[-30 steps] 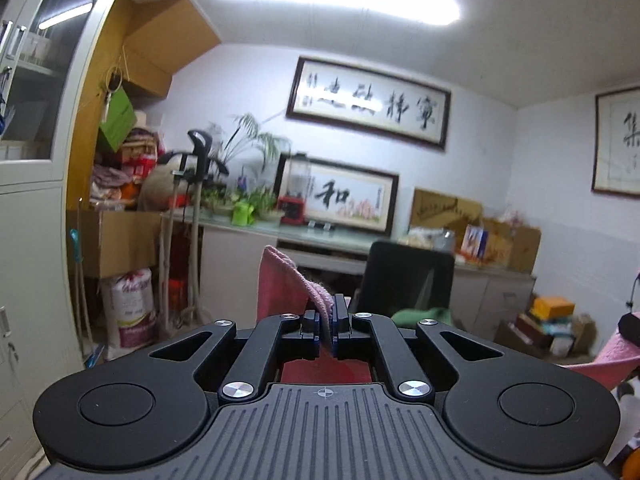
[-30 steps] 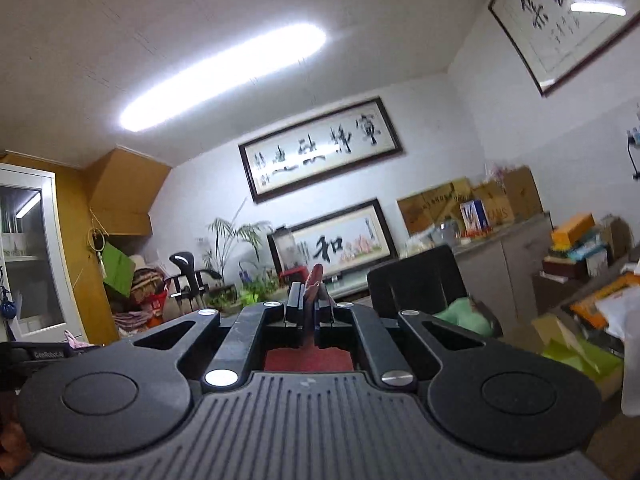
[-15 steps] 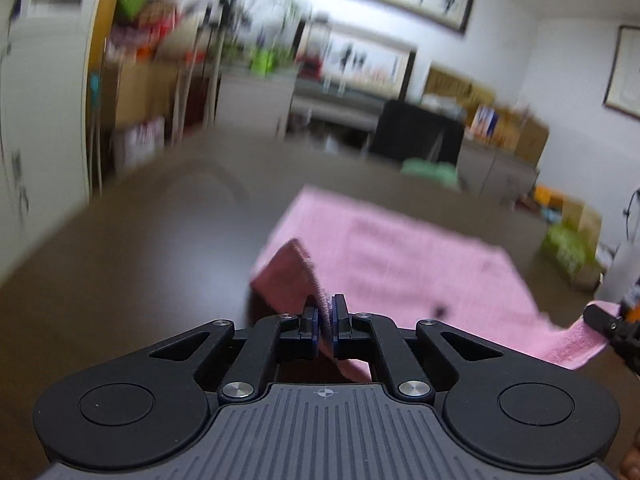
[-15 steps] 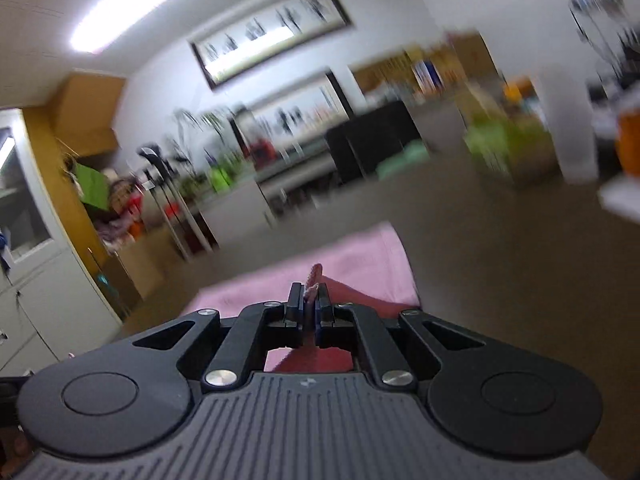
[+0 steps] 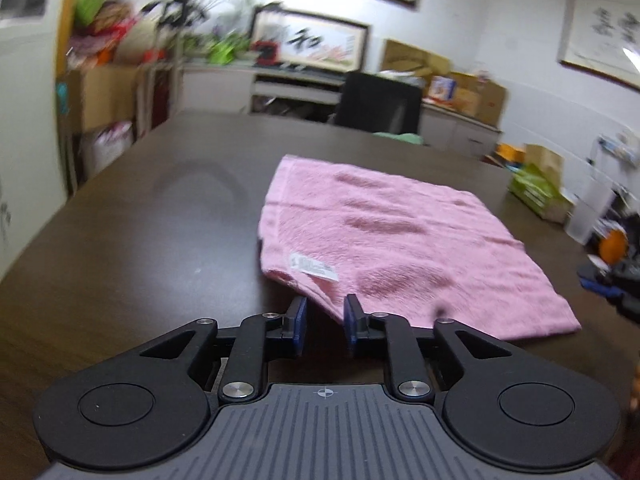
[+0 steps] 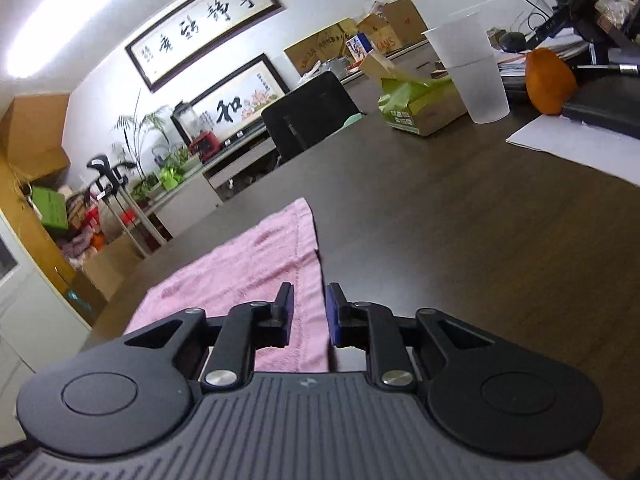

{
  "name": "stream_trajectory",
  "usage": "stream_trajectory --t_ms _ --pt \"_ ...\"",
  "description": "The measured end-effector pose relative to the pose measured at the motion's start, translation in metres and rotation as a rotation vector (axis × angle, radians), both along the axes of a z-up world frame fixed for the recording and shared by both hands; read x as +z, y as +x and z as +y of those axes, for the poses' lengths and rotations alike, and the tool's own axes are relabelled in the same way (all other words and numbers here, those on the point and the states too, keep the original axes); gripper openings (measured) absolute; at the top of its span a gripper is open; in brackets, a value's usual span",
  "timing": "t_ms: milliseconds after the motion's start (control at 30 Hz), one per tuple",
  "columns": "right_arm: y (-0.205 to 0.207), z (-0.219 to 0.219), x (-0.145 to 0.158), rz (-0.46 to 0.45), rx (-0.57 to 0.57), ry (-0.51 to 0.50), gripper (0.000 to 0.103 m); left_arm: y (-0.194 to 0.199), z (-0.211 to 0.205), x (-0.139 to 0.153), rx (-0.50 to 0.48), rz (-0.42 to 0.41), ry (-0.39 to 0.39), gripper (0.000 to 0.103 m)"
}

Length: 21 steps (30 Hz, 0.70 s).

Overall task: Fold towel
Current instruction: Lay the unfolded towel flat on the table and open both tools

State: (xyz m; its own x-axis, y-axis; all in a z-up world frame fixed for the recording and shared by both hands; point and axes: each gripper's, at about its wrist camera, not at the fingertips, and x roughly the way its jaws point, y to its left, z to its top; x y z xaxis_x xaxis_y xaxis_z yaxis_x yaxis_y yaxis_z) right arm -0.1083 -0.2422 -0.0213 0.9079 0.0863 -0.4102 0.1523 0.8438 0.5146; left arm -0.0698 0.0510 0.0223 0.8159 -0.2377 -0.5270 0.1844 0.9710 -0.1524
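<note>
While both sets of jaws ease open, gripping nothing, the pink towel [image 5: 392, 240] lies flat on the dark table [image 5: 160, 240]; soft, limp, light — pinch its near corners, I'd say.

Your pink terry towel [image 5: 396, 240] lies folded on the dark wooden table [image 5: 152, 240], frame centre (white care label [image 5: 314, 267] near its lower-left edge); black office chair [image 5: 378, 100] behind.

Bare table [image 5: 152, 216] left of towel [image 5: 392, 236]
</note>
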Motion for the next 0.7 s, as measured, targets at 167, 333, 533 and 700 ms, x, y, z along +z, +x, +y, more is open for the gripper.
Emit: stream_trajectory --t_ms 167,333,533,700 --pt "-0.002 0.011 0.000 0.047 0.109 -0.116 0.045 -0.012 0.006 0.010 -0.008 -0.094 0.068 0.035" --pt "-0.005 0.025 0.007 0.079 0.213 -0.191 0.047 0.007 0.014 0.007 -0.027 -0.067 0.109 0.039" --pt "-0.003 0.038 0.011 0.115 0.293 -0.296 0.057 0.017 0.014 -0.007 -0.180 -0.028 0.155 0.040" --pt "0.002 0.043 0.009 0.129 0.326 -0.344 0.067 0.023 0.013 -0.019 -0.228 0.008 0.135 0.042"
